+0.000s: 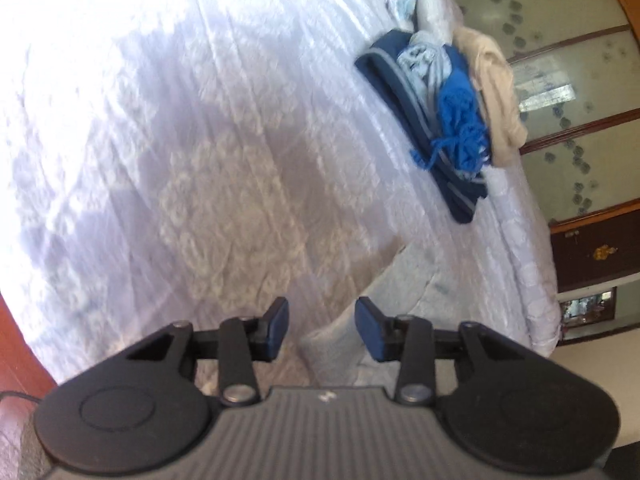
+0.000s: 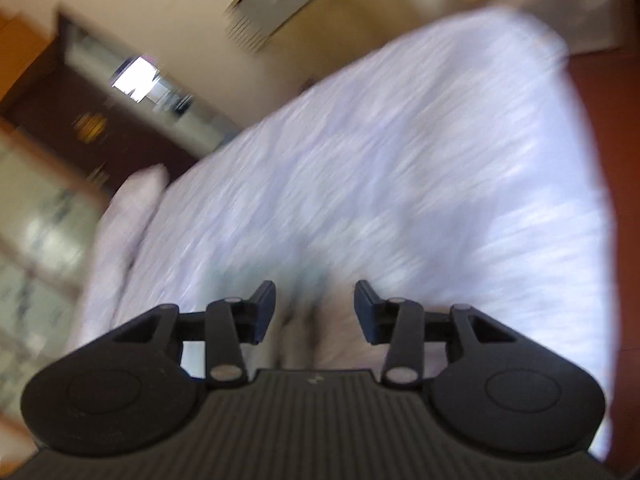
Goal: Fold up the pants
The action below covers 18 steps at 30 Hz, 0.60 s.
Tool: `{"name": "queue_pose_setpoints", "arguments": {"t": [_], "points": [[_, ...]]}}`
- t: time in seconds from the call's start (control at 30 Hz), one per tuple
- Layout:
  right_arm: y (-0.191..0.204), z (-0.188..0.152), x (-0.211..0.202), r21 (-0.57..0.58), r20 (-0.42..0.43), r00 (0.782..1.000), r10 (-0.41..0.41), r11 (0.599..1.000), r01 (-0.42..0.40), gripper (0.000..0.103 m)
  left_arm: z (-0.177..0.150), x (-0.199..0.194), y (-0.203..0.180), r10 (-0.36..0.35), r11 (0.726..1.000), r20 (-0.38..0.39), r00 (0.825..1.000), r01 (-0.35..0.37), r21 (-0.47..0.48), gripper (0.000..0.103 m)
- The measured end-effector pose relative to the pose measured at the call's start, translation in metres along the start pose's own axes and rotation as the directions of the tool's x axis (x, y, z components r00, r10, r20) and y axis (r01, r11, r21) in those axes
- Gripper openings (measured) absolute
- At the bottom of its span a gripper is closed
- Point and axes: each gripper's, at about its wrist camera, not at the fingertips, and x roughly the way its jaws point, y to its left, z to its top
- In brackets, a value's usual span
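In the left wrist view a pale grey length of cloth (image 1: 384,292), which looks like the pants, lies on the white bed cover (image 1: 160,120). It runs from the bed's right edge down under my left gripper (image 1: 322,320). That gripper is open, its dark pads apart above the cloth and not pressing it. The right wrist view is blurred. My right gripper (image 2: 315,304) is open over the bed cover (image 2: 400,160), with a pale greyish patch of cloth (image 2: 320,332) below the gap. I cannot tell what that patch is.
A pile of clothes (image 1: 432,112), dark blue with a bright blue knit piece, sits at the bed's right edge beside a beige garment (image 1: 496,92). A wardrobe with frosted glass doors (image 1: 568,80) stands behind it. Red-brown floor (image 2: 612,120) borders the bed.
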Motion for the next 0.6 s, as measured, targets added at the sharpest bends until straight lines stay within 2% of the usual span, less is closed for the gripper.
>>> {"name": "queue_pose_setpoints", "arguments": {"t": [0.03, 0.1, 0.13, 0.17, 0.2, 0.23, 0.27, 0.3, 0.4, 0.43, 0.47, 0.5, 0.53, 0.57, 0.6], "points": [[0.001, 0.000, -0.011, 0.008, 0.027, 1.000, -0.013, 1.000, 0.013, 0.047, 0.006, -0.004, -0.003, -0.018, 1.000, 0.010, 1.000, 0.018, 0.012, 0.037], [0.014, -0.010, -0.029, -0.052, 0.012, 0.997, 0.075, 0.996, -0.074, 0.047, 0.019, -0.004, -0.019, -0.038, 0.997, 0.023, 0.999, 0.037, 0.063, 0.044], [0.028, -0.019, -0.035, -0.101, -0.036, 0.990, 0.139, 0.985, -0.142, 0.047, 0.026, -0.001, -0.031, -0.043, 0.995, 0.024, 0.999, 0.041, 0.094, 0.048], [0.044, -0.034, -0.041, -0.149, -0.114, 0.970, 0.215, 0.962, -0.231, 0.047, 0.030, 0.006, -0.044, -0.053, 0.991, 0.019, 0.998, 0.050, 0.124, 0.055], [0.064, -0.054, -0.047, -0.190, -0.221, 0.930, 0.292, 0.923, -0.335, 0.047, 0.034, 0.014, -0.056, -0.072, 0.986, 0.002, 0.997, 0.070, 0.154, 0.063], [0.086, -0.079, -0.052, -0.224, -0.345, 0.872, 0.348, 0.871, -0.436, 0.047, 0.036, 0.025, -0.070, -0.096, 0.976, -0.027, 0.995, 0.099, 0.192, 0.070], [0.109, -0.110, -0.060, -0.254, -0.471, 0.797, 0.378, 0.807, -0.532, 0.047, 0.037, 0.038, -0.082, -0.108, 0.967, -0.052, 0.993, 0.117, 0.228, 0.089], [0.132, -0.145, -0.070, -0.276, -0.583, 0.716, 0.385, 0.735, -0.620, 0.047, 0.038, 0.052, -0.093, -0.107, 0.958, -0.067, 0.992, 0.121, 0.262, 0.101], [0.182, -0.253, -0.110, -0.272, -0.826, 0.467, 0.317, 0.502, -0.821, 0.047, 0.035, 0.095, -0.112, -0.075, 0.939, -0.145, 0.987, 0.118, 0.323, 0.103], [0.192, -0.285, -0.126, -0.263, -0.875, 0.399, 0.275, 0.423, -0.867, 0.047, 0.033, 0.111, -0.114, -0.051, 0.936, -0.173, 0.984, 0.107, 0.335, 0.103], [0.202, -0.315, -0.143, -0.264, -0.910, 0.347, 0.226, 0.328, -0.907, 0.047, 0.030, 0.121, -0.113, -0.020, 0.936, -0.188, 0.982, 0.084, 0.341, 0.103], [0.206, -0.339, -0.161, -0.277, -0.930, 0.321, 0.180, 0.232, -0.933, 0.048, 0.029, 0.131, -0.111, 0.006, 0.941, -0.201, 0.980, 0.062, 0.333, 0.103], [0.208, -0.360, -0.179, -0.296, -0.941, 0.311, 0.134, 0.124, -0.947, 0.048, 0.027, 0.137, -0.108, 0.009, 0.949, -0.220, 0.975, 0.062, 0.310, 0.101], [0.207, -0.376, -0.196, -0.314, -0.944, 0.314, 0.101, 0.018, -0.949, 0.054, 0.024, 0.142, -0.105, -0.003, 0.954, -0.241, 0.971, 0.075, 0.290, 0.091], [0.202, -0.387, -0.210, -0.327, -0.943, 0.322, 0.080, -0.069, -0.942, 0.062, 0.019, 0.143, -0.104, 0.010, 0.951, -0.233, 0.972, 0.063, 0.302, 0.081]]}}
